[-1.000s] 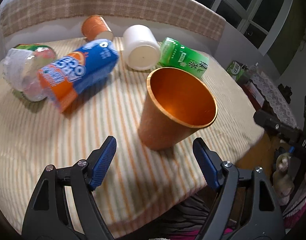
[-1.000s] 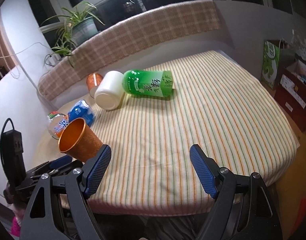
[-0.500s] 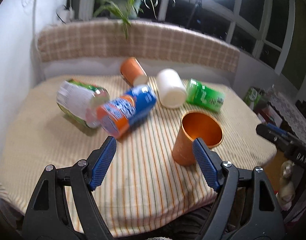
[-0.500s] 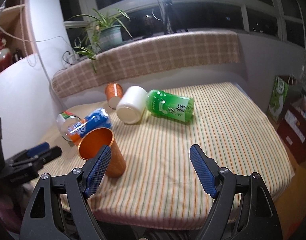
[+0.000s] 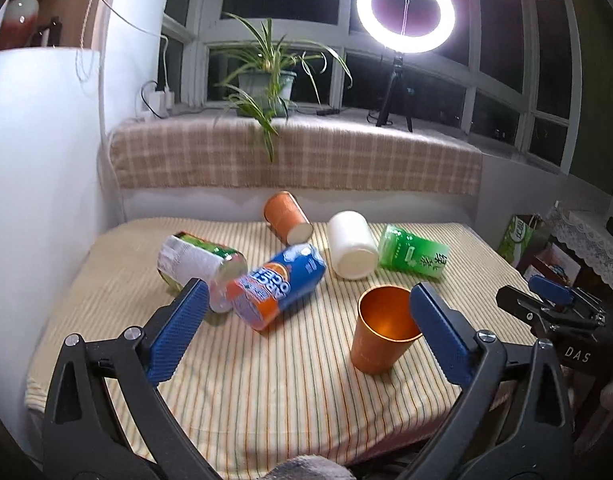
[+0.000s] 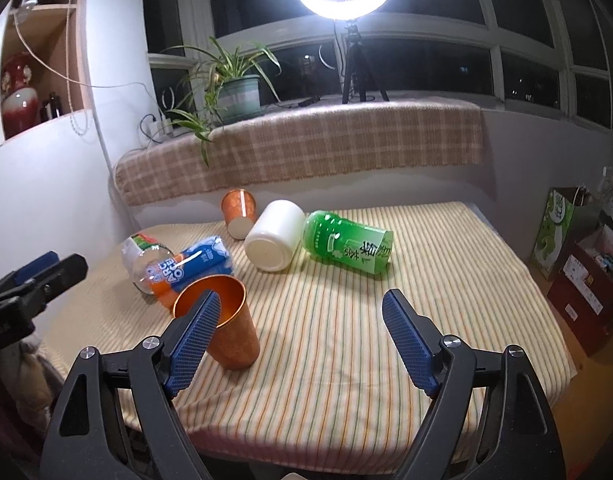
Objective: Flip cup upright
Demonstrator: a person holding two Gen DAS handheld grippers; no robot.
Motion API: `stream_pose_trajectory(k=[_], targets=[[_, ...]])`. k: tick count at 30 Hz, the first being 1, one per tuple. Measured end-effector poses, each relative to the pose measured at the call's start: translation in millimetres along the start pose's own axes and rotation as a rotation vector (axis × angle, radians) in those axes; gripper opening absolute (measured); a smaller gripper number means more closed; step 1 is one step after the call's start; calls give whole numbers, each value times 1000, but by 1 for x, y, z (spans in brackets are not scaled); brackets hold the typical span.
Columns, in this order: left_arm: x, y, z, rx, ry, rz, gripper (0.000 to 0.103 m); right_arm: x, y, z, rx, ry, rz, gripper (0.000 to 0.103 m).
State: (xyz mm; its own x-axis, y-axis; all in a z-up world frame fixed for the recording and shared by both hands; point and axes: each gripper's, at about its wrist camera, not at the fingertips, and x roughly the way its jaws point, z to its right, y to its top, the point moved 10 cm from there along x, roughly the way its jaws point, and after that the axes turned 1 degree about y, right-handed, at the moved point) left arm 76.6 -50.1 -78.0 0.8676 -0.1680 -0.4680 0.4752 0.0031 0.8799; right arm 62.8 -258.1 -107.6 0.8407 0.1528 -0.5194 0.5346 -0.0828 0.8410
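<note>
Jaws on both grippers spread wide, gripping nothing — copper cup (image 5: 380, 328) upright, lower right of centre.

Left gripper (image 5: 302, 336) and right gripper (image 6: 300, 340) (each cut off below) hide part of its rim — striped tablecloth (image 5: 266, 380) beneath.

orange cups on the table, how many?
2. One orange cup stands upright, mouth up, near the table's front edge. A second orange cup lies on its side at the back, beside the white cup. None seems hidden.

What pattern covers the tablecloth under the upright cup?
Thin orange-green stripes on cream tablecloth; right wrist view.
</note>
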Motion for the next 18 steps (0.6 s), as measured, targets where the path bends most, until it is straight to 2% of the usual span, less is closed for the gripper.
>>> stream_pose_trajectory(k=[18], targets=[[-6,5,-6,-15,30,16,102,2,5,-6,-8,2,26,83]])
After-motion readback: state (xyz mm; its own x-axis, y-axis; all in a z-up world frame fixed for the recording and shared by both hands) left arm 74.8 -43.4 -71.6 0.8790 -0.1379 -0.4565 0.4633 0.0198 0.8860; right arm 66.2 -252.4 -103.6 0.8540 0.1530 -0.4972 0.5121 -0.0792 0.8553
